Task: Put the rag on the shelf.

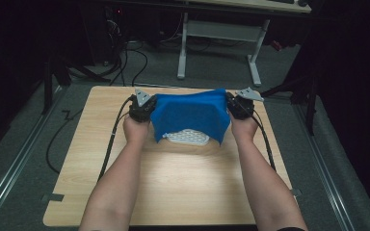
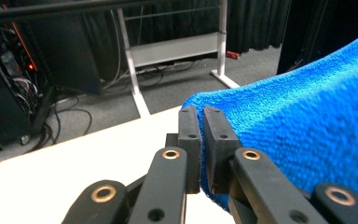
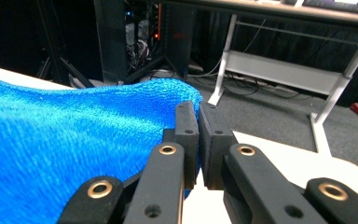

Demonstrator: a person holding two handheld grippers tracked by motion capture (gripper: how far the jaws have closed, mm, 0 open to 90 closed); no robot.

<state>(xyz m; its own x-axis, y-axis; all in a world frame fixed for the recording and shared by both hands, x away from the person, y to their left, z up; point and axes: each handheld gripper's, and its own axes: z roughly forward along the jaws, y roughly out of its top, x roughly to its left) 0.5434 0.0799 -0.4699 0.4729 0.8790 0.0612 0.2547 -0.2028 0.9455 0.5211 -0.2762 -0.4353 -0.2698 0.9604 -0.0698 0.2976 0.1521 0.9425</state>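
Note:
A blue towel hangs stretched between my two grippers above the wooden table. My left gripper is shut on its left corner, the jaws pinching the blue towel edge at my left gripper. My right gripper is shut on the right corner; the blue towel runs off to the left of my right gripper. A white perforated object lies on the table under the towel's lower edge, partly hidden by it.
Beyond the table's far edge stands a desk with white legs on grey floor, with cables and dark equipment at the left. Black cables trail from both grippers along the table.

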